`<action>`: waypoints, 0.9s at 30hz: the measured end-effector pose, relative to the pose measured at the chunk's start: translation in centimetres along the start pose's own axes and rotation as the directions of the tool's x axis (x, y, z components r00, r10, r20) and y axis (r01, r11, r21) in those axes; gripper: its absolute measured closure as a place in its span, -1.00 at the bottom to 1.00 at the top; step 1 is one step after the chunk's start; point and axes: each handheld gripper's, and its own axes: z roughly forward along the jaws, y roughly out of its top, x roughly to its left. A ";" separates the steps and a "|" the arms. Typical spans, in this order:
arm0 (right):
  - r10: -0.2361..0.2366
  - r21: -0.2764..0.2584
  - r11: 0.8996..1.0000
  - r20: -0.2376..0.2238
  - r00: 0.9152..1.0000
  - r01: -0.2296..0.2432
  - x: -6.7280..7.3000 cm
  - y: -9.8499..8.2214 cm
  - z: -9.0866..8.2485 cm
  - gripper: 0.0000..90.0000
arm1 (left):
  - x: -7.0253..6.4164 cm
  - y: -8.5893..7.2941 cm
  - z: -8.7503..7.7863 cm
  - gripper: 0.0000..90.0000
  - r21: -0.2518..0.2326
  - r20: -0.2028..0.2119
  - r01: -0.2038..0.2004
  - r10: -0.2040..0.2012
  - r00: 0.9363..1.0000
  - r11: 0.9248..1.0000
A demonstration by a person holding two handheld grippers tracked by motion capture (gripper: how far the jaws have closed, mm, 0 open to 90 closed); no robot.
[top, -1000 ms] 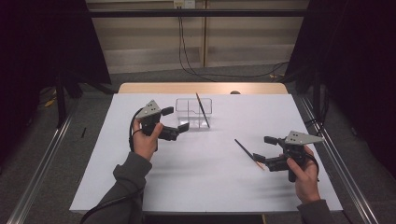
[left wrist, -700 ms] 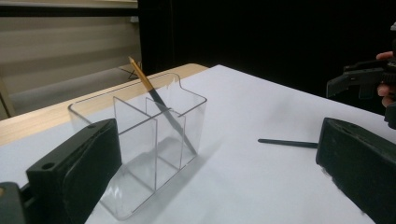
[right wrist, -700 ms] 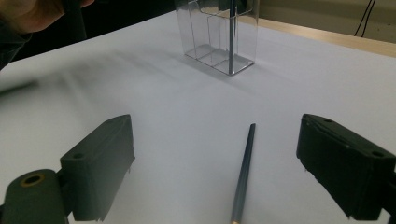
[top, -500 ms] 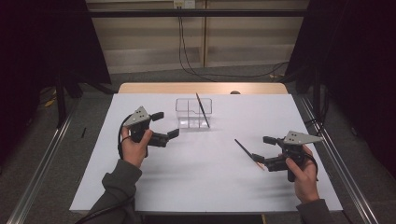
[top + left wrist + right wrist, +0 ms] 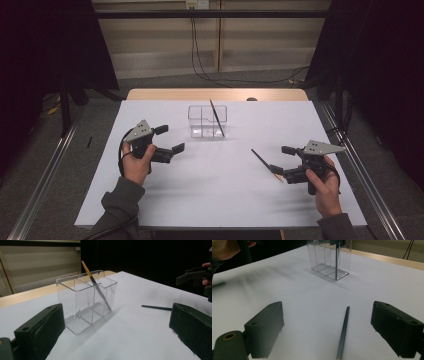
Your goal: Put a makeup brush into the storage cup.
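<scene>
A clear plastic holder (image 5: pixel 207 121) with several compartments stands at the back middle of the white sheet. One dark pencil (image 5: pixel 217 117) with an orange tip leans inside it. A second dark pencil (image 5: pixel 263 161) lies flat on the sheet at the right. My left gripper (image 5: pixel 170 138) is open and holds nothing, a short way left of the holder. In the left gripper view the holder (image 5: pixel 86 300) stands ahead between the jaws. My right gripper (image 5: pixel 281 159) is open, its jaws on either side of the near end of the lying pencil (image 5: pixel 343 333), without touching it.
The white sheet (image 5: pixel 220 200) covers the table, with a wooden edge (image 5: pixel 215 94) showing at the far side. Metal rails (image 5: pixel 45 175) run along both sides of the table. Cables (image 5: pixel 200 55) lie on the floor behind. The person's left hand (image 5: pixel 224 248) shows far off in the right gripper view.
My left gripper has drawn back from the holder, leftward and toward the person, still open. The pencil stays leaning in the holder. The right gripper has hardly moved.
</scene>
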 end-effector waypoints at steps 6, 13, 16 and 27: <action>-0.001 -0.001 1.000 0.003 1.000 0.001 0.0 0.0 0.0 -0.76 | 0.1 -0.2 -0.6 -1.00 -0.012 0.005 0.009 -0.009 1.000 1.000; 0.001 0.005 1.000 0.006 1.000 -0.001 0.1 0.0 0.0 -0.76 | 0.1 -0.5 -1.6 -1.00 -0.002 -0.017 0.001 -0.001 1.000 1.000; -0.003 0.004 1.000 0.001 1.000 0.003 0.1 0.0 0.0 -0.76 | 0.2 -0.7 -2.0 -1.00 -0.010 -0.006 -0.003 0.003 1.000 1.000; -0.003 0.011 1.000 0.002 1.000 0.003 0.2 0.0 0.2 -0.76 | 0.3 -1.2 -3.6 -1.00 0.003 -0.026 -0.001 0.001 1.000 1.000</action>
